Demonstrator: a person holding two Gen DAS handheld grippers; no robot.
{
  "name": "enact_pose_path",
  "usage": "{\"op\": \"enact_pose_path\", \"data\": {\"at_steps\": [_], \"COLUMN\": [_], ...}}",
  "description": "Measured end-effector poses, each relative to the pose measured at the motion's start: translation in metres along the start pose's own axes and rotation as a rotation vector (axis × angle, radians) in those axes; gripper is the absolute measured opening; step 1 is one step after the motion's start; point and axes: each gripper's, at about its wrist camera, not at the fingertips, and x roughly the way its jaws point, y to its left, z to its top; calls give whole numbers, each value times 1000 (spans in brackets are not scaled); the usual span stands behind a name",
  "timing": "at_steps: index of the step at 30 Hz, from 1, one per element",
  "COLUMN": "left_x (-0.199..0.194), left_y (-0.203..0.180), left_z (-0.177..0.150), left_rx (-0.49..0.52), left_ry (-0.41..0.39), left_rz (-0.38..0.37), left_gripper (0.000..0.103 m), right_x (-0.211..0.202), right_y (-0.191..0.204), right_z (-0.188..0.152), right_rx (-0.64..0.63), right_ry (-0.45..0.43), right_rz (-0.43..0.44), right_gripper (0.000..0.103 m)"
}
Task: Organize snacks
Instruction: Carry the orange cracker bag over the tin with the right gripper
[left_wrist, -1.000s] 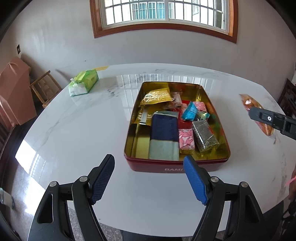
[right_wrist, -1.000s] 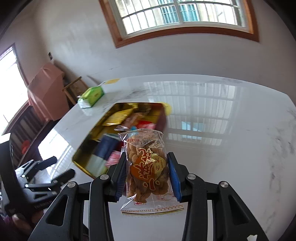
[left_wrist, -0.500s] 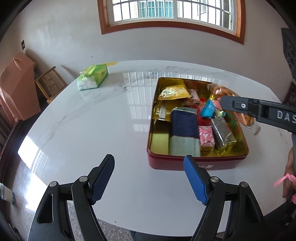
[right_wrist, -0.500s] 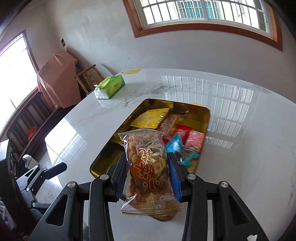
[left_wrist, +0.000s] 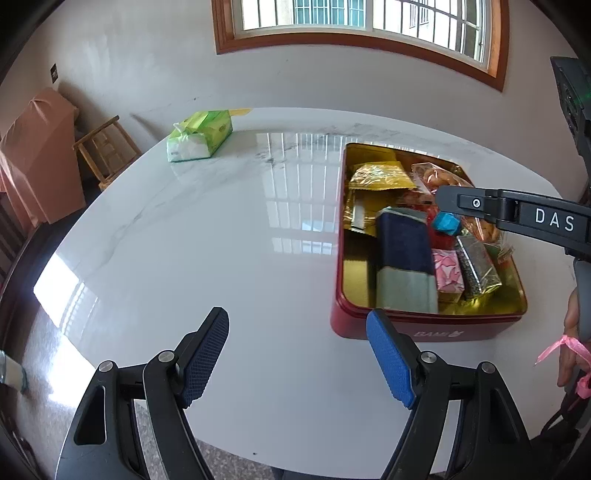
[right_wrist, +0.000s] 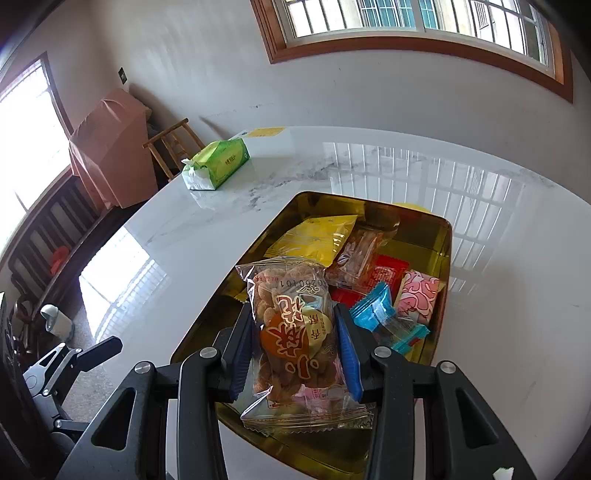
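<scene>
A red tin (left_wrist: 369, 325) with a gold inside (right_wrist: 441, 236) sits on the white marble table and holds several wrapped snacks: a yellow pack (right_wrist: 314, 238), a navy and grey box (left_wrist: 404, 258), a blue candy (right_wrist: 380, 312). My right gripper (right_wrist: 293, 350) is shut on a clear bag of fried snacks (right_wrist: 295, 332) with red lettering, held above the tin. In the left wrist view that bag (left_wrist: 437, 177) hangs over the tin behind the right gripper's black finger. My left gripper (left_wrist: 297, 356) stands open over bare table left of the tin's front corner.
A green tissue pack (left_wrist: 199, 136) lies at the table's far left. Beyond the table's left edge stand a wooden chair (left_wrist: 105, 147) and a pink-covered object (left_wrist: 37, 158). A person's hand with a pink ribbon (left_wrist: 569, 347) shows at the right.
The right gripper has carried the snack bag leftward from beside the tin to above it. The left gripper has drifted left, so the tin sits further right in its view.
</scene>
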Motion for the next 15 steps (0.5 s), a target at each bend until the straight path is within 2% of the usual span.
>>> {"op": "enact_pose_path", "data": {"at_steps": [15], "left_x": [12], "left_y": [11], "left_z": [-2], "left_rx": [-10], "left_ry": [12], "left_rz": [14], "left_gripper": [77], "right_x": [14], "right_y": [9], "right_z": [3], "right_rx": [-17], "right_ry": [18], "right_rz": [-1], "right_gripper": [39]}}
